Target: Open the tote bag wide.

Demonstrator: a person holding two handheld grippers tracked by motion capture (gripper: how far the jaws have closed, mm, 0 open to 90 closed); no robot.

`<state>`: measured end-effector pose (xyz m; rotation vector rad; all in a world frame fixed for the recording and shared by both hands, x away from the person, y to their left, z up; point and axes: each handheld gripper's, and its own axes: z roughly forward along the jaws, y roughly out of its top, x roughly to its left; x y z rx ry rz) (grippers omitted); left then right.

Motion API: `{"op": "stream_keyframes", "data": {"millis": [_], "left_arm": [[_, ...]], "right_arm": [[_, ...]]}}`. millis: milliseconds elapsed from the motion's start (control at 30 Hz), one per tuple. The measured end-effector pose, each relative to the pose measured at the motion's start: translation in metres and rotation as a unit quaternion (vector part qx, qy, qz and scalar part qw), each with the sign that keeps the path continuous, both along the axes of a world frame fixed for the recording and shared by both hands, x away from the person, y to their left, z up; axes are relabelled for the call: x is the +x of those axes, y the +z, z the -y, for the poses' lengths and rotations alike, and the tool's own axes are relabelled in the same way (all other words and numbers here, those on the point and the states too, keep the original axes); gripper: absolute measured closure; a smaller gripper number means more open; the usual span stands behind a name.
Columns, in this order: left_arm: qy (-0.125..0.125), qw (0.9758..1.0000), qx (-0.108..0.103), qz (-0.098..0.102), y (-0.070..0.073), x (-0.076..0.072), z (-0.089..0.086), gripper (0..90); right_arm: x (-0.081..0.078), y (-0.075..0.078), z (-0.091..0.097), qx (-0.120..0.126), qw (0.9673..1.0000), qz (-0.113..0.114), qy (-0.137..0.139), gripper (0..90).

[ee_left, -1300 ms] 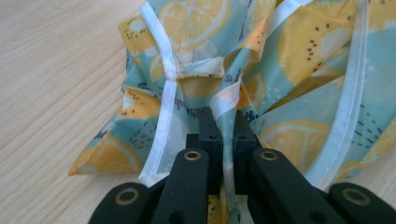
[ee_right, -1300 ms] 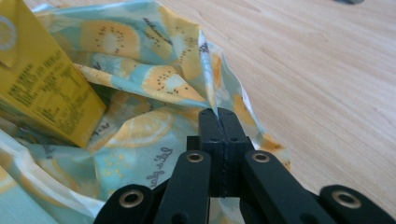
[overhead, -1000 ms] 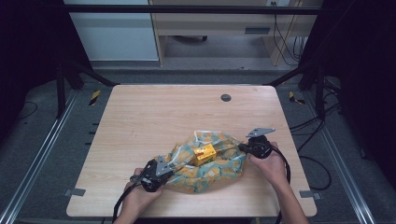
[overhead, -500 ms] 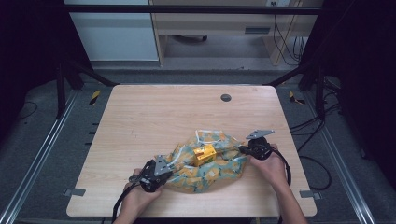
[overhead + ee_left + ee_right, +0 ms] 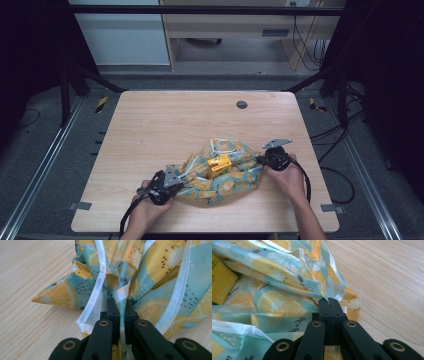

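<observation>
A crumpled cloth bag (image 5: 225,177) printed with lemon slices on pale blue lies near the table's front edge. A small yellow box (image 5: 219,164) rests on top of it. My left gripper (image 5: 176,183) is shut on the cloth's left end; in the left gripper view the white-trimmed fabric (image 5: 122,293) is pinched between the jaws (image 5: 119,305). My right gripper (image 5: 258,160) is shut on the cloth's right end, and its jaws (image 5: 329,302) clamp a fold of the fabric (image 5: 287,302). The yellow box (image 5: 220,282) sits at the left edge of the right gripper view.
The light wooden table (image 5: 165,130) stretches bare behind the cloth, with a dark round grommet (image 5: 242,104) near its far edge. Black frame posts stand at both sides. Cables trail from each gripper off the front edge.
</observation>
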<state>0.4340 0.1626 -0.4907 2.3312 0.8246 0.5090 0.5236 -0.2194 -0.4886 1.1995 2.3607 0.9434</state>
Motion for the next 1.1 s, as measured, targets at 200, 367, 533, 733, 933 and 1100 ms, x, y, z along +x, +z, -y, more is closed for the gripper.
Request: {"op": "stream_keyframes", "data": {"millis": [200,367,533,733,933,1100], "left_arm": [[0.002,1.0,0.001,0.001,0.0001,-0.0002,-0.0002,88.1],[0.004,1.0,-0.001,0.0,-0.0001,-0.0016,-0.0005,88.2],[0.003,1.0,0.0,-0.005,0.0013,-0.003,-0.0031,88.2],[0.006,1.0,-0.003,-0.004,0.0028,-0.0055,-0.0058,88.3],[0.005,1.0,0.001,-0.008,0.0024,-0.0052,-0.0074,88.2],[0.008,0.9999,-0.014,0.004,0.0024,-0.0063,-0.007,82.8]], "right_arm": [[-0.0006,-0.0009,-0.0001,0.004,1.0,0.001,-0.005,90.0],[-0.0014,-0.0022,0.0007,0.004,1.0,0.0,-0.006,90.0],[-0.0009,-0.0034,0.001,0.012,0.9999,-0.004,-0.011,90.0],[-0.0011,-0.0036,0.0008,0.01,0.9999,-0.004,-0.012,90.0],[-0.0008,-0.0044,0.0008,0.009,0.9999,-0.002,-0.009,90.0],[-0.0014,-0.0055,0.0015,0.016,0.9999,0.0,-0.004,90.0]]}}
